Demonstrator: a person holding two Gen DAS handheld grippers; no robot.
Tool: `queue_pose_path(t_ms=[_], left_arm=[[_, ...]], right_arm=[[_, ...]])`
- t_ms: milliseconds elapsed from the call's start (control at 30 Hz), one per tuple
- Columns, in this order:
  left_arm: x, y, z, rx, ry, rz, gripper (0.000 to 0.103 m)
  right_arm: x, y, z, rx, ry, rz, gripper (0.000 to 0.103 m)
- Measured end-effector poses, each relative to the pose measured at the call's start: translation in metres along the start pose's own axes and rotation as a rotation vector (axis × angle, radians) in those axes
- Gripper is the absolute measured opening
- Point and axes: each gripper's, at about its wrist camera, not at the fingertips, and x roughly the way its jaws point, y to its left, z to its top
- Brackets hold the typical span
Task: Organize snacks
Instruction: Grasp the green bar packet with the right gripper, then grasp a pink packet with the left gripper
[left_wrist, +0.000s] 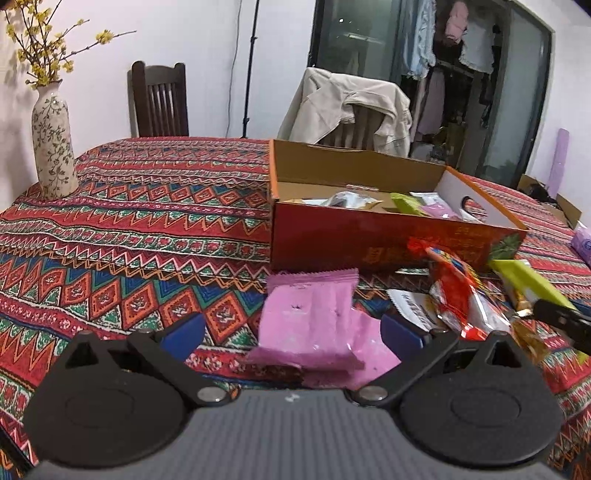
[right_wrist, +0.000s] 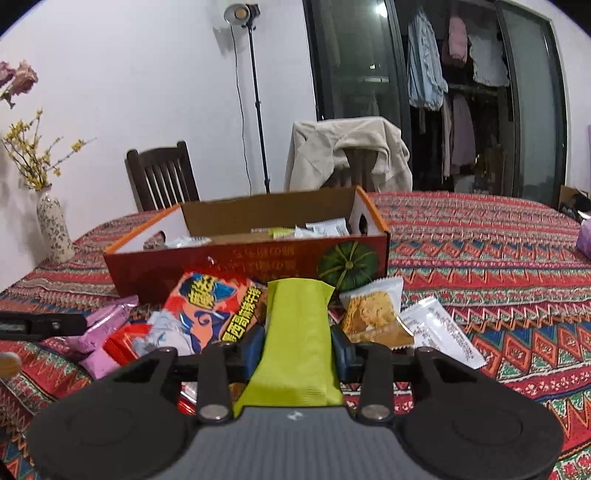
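left hand-held gripper: blue pads wide apart, pink packet between them, untouched | right hand-held gripper: clamped on green packet, near the box front | open cardboard box: on the worktop, pumpkin picture, print too blurred to read | orange packet: left of green one, yellow characters

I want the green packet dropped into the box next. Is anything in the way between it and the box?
Only the box's near wall, which stands between the green packet in the right hand-held gripper and the inside. The packet must go over it; the open top shows no obstruction.
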Motion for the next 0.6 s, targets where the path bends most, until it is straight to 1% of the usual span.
queue_pose_path(t_ms=[200,333,400,433,467,500,567,600], left_arm=[[0.023,0.004,0.008,-0.037,0.052,0.032,0.103],[0.032,0.000,0.006,-0.035,0.069,0.049,0.103],[0.037,-0.002,0.005,-0.028,0.079,0.060,0.101],[0.039,-0.002,0.004,-0.025,0.086,0.056,0.095],[0.040,-0.003,0.003,-0.024,0.090,0.050,0.088],[0.040,-0.003,0.003,-0.024,0.092,0.043,0.083],[0.040,-0.003,0.003,-0.024,0.089,0.018,0.067],[0.039,-0.003,0.002,-0.025,0.087,0.006,0.064]], right_arm=[[-0.003,0.000,-0.001,-0.001,-0.011,0.010,0.037],[-0.002,0.000,-0.003,0.002,-0.009,0.021,0.037],[-0.002,0.001,-0.004,-0.001,-0.009,0.027,0.037],[-0.002,0.001,-0.004,-0.002,-0.009,0.029,0.037],[-0.002,0.002,-0.004,-0.004,-0.009,0.031,0.037],[-0.002,0.002,-0.004,-0.004,-0.010,0.034,0.037],[-0.002,0.001,-0.005,-0.002,-0.010,0.036,0.037],[-0.001,0.001,-0.005,0.000,-0.009,0.036,0.037]])
